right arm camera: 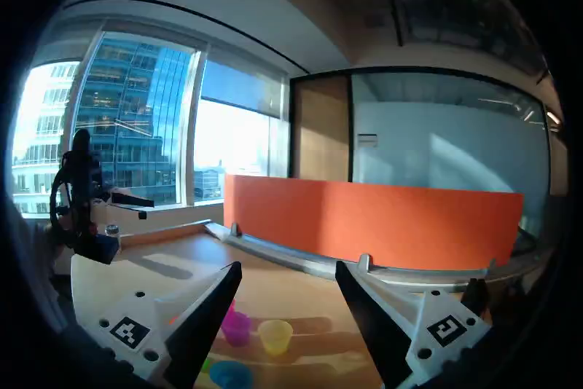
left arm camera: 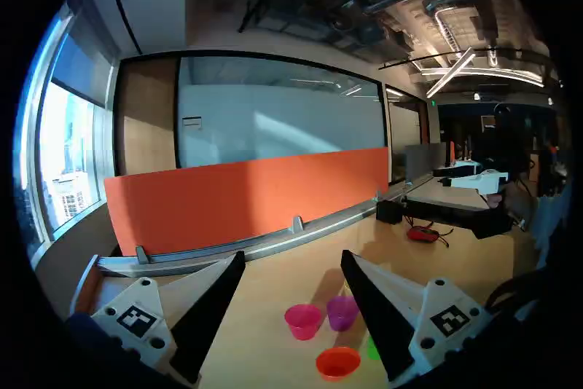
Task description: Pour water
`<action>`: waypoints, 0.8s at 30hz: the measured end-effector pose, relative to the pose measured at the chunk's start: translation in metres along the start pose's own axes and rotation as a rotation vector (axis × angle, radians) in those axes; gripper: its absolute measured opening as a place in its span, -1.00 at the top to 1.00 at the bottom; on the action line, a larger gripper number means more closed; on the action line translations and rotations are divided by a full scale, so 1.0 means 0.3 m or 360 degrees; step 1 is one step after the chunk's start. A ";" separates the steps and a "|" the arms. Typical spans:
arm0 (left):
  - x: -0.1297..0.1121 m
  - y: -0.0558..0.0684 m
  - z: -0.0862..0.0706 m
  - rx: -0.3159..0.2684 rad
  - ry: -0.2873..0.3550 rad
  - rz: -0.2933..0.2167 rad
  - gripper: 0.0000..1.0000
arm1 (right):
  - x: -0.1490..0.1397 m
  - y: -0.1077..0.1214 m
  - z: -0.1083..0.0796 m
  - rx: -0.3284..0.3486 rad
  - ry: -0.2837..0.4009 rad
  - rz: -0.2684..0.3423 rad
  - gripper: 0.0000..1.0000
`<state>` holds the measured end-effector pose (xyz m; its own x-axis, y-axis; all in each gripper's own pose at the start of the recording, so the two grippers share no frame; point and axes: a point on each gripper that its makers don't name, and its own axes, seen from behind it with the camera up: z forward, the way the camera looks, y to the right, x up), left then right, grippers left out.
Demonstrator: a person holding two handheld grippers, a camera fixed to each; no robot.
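L gripper [left arm camera: 291, 254]: jaws wide apart, empty, hovers over desk [left arm camera: 251, 316], prob. picking a target. Pink cup [left arm camera: 303, 320], purple cup [left arm camera: 342, 312], orange cup [left arm camera: 338, 362] stand upright, bunched near each other, handy for pouring. R gripper [right arm camera: 288, 265]: jaws also apart, empty, above yellow cup [right arm camera: 276, 336], blue cup [right arm camera: 230, 373].
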<state>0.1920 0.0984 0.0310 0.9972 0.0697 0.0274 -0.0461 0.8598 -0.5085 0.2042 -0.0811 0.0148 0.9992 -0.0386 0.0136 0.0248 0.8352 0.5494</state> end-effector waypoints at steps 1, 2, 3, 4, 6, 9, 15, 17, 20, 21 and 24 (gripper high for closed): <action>-0.003 0.012 0.001 -0.0027 -0.0008 0.0010 -0.96 | -0.009 -0.008 0.003 0.0020 -0.0015 -0.0007 -0.98; -0.006 0.023 0.002 -0.0052 -0.0015 0.0018 -0.96 | -0.017 -0.015 0.006 0.0039 -0.0028 -0.0013 -0.98; -0.009 0.035 0.003 -0.0076 -0.0022 0.0026 -0.96 | -0.024 -0.020 0.009 0.0053 -0.0039 -0.0017 -0.98; -0.014 0.047 0.005 -0.0105 -0.0031 0.0035 -0.96 | -0.032 -0.025 0.012 0.0067 -0.0048 -0.0018 -0.98; -0.024 0.069 0.008 -0.0154 -0.0046 0.0049 -0.96 | -0.045 -0.032 0.018 0.0091 -0.0064 -0.0022 -0.98; -0.045 0.102 0.013 -0.0228 -0.0073 0.0063 -0.96 | -0.065 -0.041 0.025 0.0127 -0.0089 -0.0029 -0.99; -0.095 0.171 0.019 -0.0376 -0.0129 0.0081 -0.96 | -0.117 -0.069 0.026 0.0217 -0.0140 -0.0061 -0.99; -0.110 0.198 0.018 -0.0427 -0.0144 0.0093 -0.96 | -0.142 -0.080 0.023 0.0250 -0.0167 -0.0074 -0.99; -0.131 0.239 0.015 -0.0496 -0.0167 0.0110 -0.96 | -0.178 -0.098 0.016 0.0303 -0.0210 -0.0086 -0.99; -0.137 0.250 0.016 -0.0514 -0.0175 0.0117 -0.96 | -0.189 -0.104 0.013 0.0318 -0.0224 -0.0091 -0.99; -0.160 0.279 0.019 -0.0556 -0.0203 0.0144 -0.96 | -0.219 -0.118 0.005 0.0358 -0.0265 -0.0111 -0.99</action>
<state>0.1399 0.1699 -0.0078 0.9737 0.2187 0.0645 -0.0889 0.6248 -0.7757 0.1376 -0.1089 -0.0043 0.9758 -0.1966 0.0958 0.0669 0.6853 0.7252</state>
